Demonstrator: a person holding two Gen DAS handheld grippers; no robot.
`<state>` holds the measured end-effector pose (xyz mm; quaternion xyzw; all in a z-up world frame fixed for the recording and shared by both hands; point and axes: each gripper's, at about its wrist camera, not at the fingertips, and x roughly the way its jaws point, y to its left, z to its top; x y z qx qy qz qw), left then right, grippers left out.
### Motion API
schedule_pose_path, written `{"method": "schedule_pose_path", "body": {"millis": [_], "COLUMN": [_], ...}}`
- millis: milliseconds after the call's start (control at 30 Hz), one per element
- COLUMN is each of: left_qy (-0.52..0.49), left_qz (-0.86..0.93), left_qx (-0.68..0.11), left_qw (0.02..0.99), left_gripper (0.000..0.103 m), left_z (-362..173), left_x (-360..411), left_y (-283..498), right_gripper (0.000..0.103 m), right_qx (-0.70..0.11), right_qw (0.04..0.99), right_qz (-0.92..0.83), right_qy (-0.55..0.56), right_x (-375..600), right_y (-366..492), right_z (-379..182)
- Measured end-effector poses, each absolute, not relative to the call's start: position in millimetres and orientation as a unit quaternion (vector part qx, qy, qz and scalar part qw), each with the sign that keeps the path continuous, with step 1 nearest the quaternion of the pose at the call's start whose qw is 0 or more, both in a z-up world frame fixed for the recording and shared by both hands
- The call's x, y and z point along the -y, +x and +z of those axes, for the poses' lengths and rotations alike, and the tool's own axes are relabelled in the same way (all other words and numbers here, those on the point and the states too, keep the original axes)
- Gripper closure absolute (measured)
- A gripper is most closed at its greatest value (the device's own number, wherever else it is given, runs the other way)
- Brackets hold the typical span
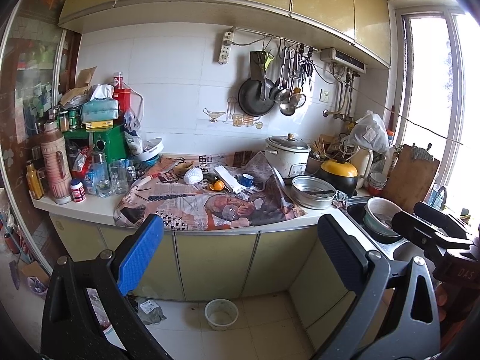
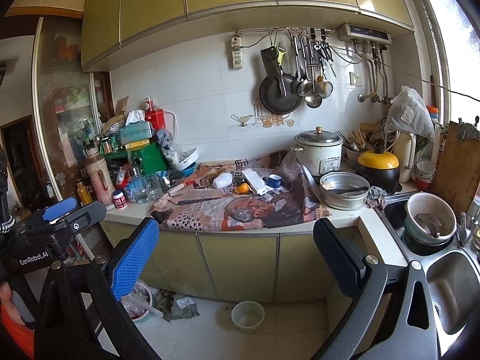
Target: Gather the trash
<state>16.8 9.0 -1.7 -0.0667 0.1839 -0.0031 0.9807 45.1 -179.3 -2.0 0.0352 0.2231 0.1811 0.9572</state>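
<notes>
The left gripper (image 1: 240,252) has its fingers spread wide with nothing between them: the blue pad (image 1: 139,253) on one side, the black pad (image 1: 342,255) on the other. It is held level in front of the lower cabinet doors (image 1: 216,265), short of the counter edge and pointing at the counter. The right gripper (image 2: 237,255) is posed the same way, fingers wide and empty, a little further toward the sink (image 2: 450,282); in the left wrist view it shows at the right edge, and a hand's fingertips (image 1: 442,300) grip its handle there.

On the counter lies a spread newspaper (image 1: 210,204). On it sit the loose bits of trash: a white paper cup liner (image 1: 193,176), an orange peel (image 1: 217,185), a white carton (image 1: 229,178) just beside it, and a clear plastic piece (image 1: 229,211) nearer the front edge. A blue mug (image 1: 246,180) stands near the carton. On the floor below are a white plastic tub (image 1: 221,313) and crumpled wrappers (image 2: 180,304).
</notes>
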Motion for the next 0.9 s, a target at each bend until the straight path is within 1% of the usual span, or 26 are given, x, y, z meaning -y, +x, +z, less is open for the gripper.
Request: {"method": "schedule_pose_path", "body": {"millis": [533, 700, 900], "left_qy": [-0.068, -0.077, -0.086], "left_qz": [0.03, 0.041, 0.054], "left_qx": [-0.203, -0.219, -0.24], "left_qw": [0.976, 0.972, 0.965], "left_gripper": [0.0, 0.0, 0.0], "left_z": [-15.6, -23.5, -43.7], "left_x": [11.3, 4.3, -19.4], "left_y": [46.9, 78.9, 137.0], "right_gripper": [0.001, 0.001, 0.001], "right_qx": [-0.24, -0.26, -0.287], "right_qw": [0.948, 0.945, 0.941], "right_qz": [0.205, 0.192, 0.171], "right_qy": [0.04, 0.043, 0.049], "right_x": [202.4, 203.6, 197.9], "right_y": [81.8, 106.7, 147.1], "right_z": [-20.5, -31.1, -50.7]}}
